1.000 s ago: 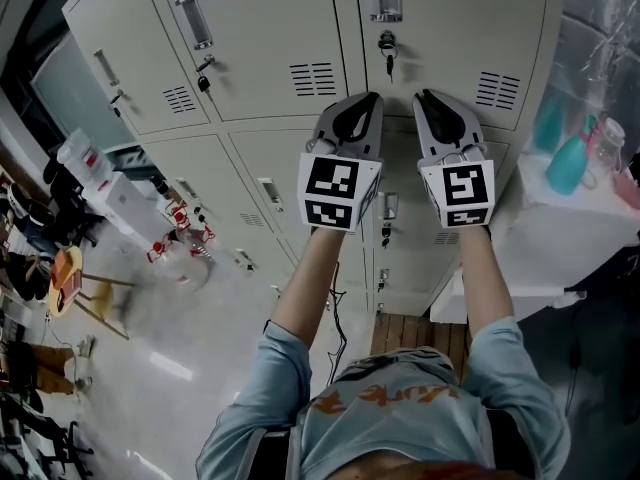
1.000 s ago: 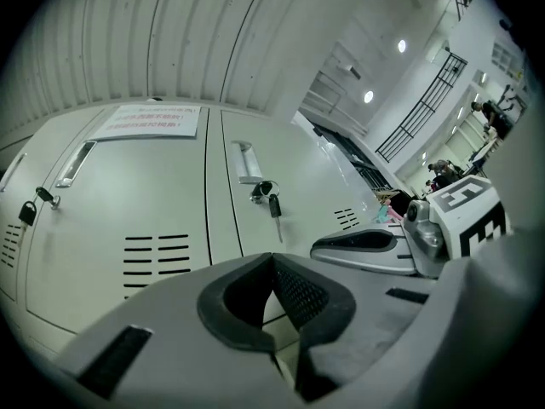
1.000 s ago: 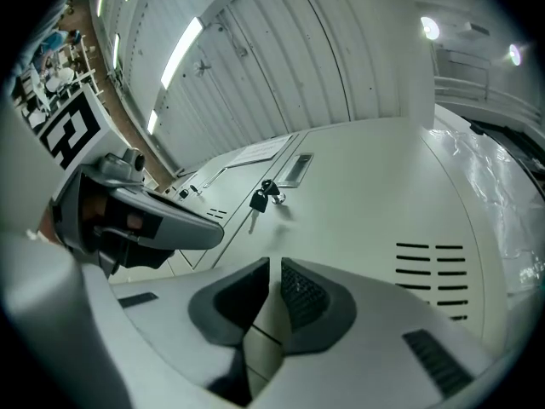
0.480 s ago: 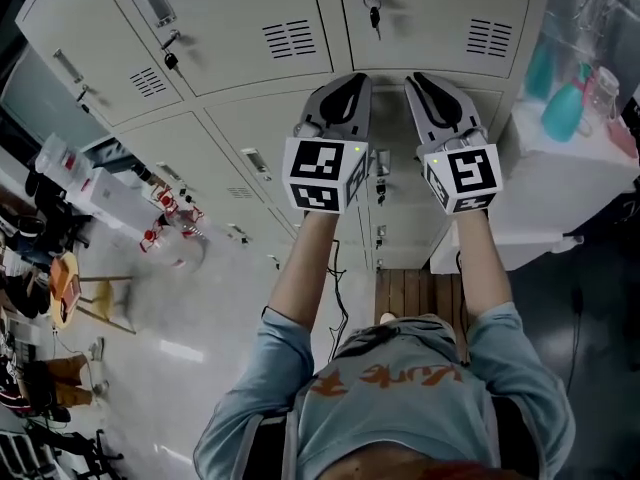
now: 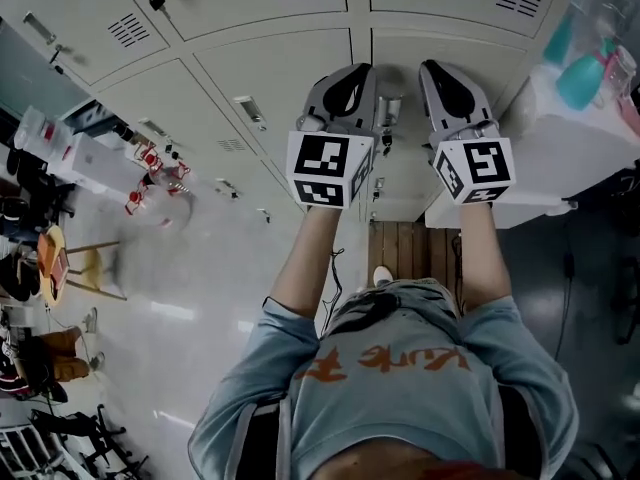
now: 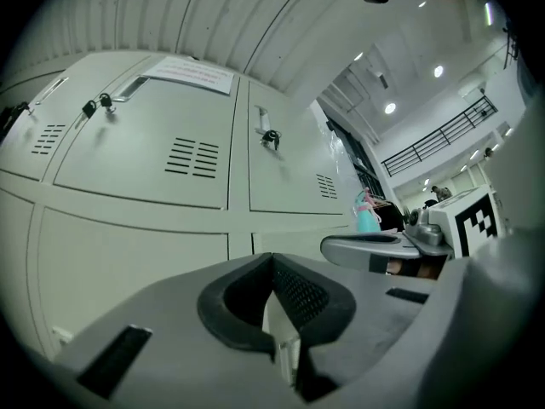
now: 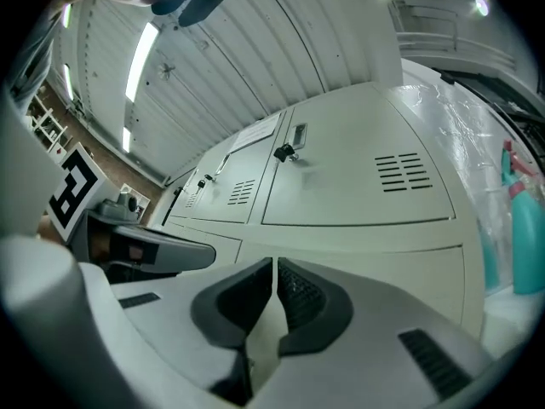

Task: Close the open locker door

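Grey-white steel is filling every view: the bank of lockers (image 5: pixel 250 78) is running across the top of the head view, and each door we are seeing there is lying flush in its frame. Off the bank's left end, white boxes (image 5: pixel 85 158) and a yellow stool (image 5: pixel 68 268) are standing on the floor, well apart from our hands.

We are holding the left gripper (image 5: pixel 350 71) before the middle of the bank. In its own view the jaws are meeting pad to pad, with nothing between them. Between the two grippers a door handle (image 5: pixel 388 108) is showing, and neither is touching it as far as we can tell. We are holding the right gripper (image 5: pixel 442 68) just beside it. Its jaws have just been closing and are standing all but together, with only a thin empty slit left. At the bank's right edge, teal bottles (image 5: pixel 582 76) are standing on a white table (image 5: pixel 520 206).

Progress: the open locker door is not showing in any view, so we cannot tell which compartment it belongs to. We are judging it to lie lower in the bank, behind the grippers and arms. Nothing is being pushed yet, so the whole closing is left: finding the door, setting a closed claw against its face and swinging it home.
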A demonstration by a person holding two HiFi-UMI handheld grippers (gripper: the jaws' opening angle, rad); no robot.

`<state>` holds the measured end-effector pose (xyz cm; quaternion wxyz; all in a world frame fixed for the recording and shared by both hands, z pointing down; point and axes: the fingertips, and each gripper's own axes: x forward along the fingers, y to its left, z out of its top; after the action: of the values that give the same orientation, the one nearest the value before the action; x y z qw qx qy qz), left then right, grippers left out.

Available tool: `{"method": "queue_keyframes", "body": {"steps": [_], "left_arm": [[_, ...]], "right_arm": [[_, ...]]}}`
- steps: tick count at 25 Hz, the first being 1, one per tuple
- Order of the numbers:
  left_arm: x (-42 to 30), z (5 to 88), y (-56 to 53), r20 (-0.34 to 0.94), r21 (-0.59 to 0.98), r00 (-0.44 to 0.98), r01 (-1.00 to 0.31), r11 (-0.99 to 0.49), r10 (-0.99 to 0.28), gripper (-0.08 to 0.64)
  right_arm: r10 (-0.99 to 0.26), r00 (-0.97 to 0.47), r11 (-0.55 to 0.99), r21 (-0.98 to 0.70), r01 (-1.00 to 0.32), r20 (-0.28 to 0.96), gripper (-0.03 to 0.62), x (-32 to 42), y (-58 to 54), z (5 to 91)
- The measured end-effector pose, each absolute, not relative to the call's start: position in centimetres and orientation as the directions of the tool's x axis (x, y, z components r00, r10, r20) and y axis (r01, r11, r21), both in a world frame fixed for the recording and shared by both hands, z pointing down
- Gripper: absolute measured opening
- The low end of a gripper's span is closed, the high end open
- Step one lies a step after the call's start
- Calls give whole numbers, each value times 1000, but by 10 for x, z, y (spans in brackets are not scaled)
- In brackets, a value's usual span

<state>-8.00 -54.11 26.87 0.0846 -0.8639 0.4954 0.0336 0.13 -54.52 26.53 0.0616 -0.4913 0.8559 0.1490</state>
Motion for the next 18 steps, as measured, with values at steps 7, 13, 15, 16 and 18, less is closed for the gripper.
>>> {"method": "queue_keyframes", "body": {"steps": [7, 13, 15, 16, 18], "left_arm": [[-100, 340, -525, -57, -63, 430, -902, -426, -901, 18], [-104, 394, -513, 19, -54, 393, -918, -393, -919, 18], [-102, 412, -508, 45, -47, 390, -919, -392, -920, 18], [-100, 421, -504, 59, -43, 391, -918, -394, -918, 18], [-98, 439, -496, 82, -33, 389, -919, -392, -918, 18]], "right_arm": [[-840, -523, 508, 129, -852, -147, 37, -9, -531, 326], [-848, -524, 521, 65, -851, -77, 37, -8, -517, 378], [-859, -511, 509, 38, -860, -45, 37, -5, -513, 398], [-865, -502, 501, 26, -865, -27, 37, -3, -509, 408], [-874, -486, 486, 8, -874, 3, 37, 1, -502, 426]]}}
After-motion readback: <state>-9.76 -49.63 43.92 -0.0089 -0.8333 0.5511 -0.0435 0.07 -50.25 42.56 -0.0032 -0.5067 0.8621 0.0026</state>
